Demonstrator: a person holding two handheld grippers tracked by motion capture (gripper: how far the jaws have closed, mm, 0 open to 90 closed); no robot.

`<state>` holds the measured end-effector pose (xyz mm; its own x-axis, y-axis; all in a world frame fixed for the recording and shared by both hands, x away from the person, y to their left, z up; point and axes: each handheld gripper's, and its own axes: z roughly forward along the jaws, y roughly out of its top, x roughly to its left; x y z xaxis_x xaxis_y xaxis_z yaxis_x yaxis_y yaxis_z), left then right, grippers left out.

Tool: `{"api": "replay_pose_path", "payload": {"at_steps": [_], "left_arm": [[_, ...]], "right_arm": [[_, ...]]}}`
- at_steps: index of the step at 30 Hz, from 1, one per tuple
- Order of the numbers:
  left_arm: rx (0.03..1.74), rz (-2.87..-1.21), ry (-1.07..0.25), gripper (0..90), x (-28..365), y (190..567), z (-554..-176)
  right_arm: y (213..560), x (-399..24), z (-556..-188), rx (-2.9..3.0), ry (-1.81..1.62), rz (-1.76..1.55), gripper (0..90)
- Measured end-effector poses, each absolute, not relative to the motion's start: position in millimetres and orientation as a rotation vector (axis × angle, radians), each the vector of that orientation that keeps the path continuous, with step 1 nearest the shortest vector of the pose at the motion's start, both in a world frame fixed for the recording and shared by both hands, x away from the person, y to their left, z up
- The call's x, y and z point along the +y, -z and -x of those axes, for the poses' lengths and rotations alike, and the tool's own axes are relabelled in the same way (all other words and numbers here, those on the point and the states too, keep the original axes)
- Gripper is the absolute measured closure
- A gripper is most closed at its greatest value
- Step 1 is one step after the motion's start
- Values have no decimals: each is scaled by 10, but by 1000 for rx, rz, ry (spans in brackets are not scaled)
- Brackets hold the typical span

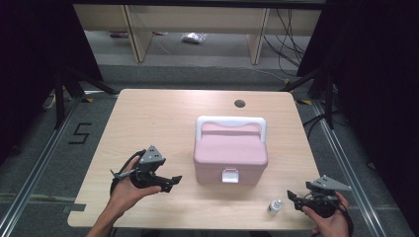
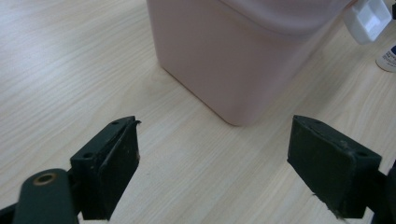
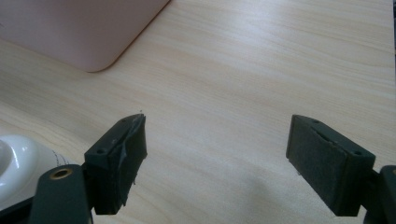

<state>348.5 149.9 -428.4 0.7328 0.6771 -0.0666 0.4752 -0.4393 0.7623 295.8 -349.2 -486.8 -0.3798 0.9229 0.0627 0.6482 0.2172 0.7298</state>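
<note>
A closed pink storage box (image 1: 230,154) with a white handle sits mid-counter (image 1: 148,123). The left gripper (image 1: 168,182), jaws wide and empty, hovers near its left side. The right gripper (image 1: 292,196), also wide and empty, hovers just right of a small white bottle (image 1: 274,207).

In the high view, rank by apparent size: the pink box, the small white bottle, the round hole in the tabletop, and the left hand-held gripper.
1. Pink box, clearly largest.
2. Left hand-held gripper, jaws apart.
3. Small white bottle and round hole: both tiny and look alike; the bottle sits nearer the camera, so I won't rank them.
</note>
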Motion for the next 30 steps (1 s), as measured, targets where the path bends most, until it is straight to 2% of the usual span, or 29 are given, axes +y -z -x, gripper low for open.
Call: {"api": "replay_pose_path", "payload": {"at_steps": [20,30], "left_arm": [[876,-2109,-319,167,1418,4228,-3641],[870,-2103,-324,182,1385,4164,-3728]], "right_arm": [[4871,-3528,-3009,2122,-959,-1382,216],[4865,-3492,-3004,2114,-983,-1462,219]]}}
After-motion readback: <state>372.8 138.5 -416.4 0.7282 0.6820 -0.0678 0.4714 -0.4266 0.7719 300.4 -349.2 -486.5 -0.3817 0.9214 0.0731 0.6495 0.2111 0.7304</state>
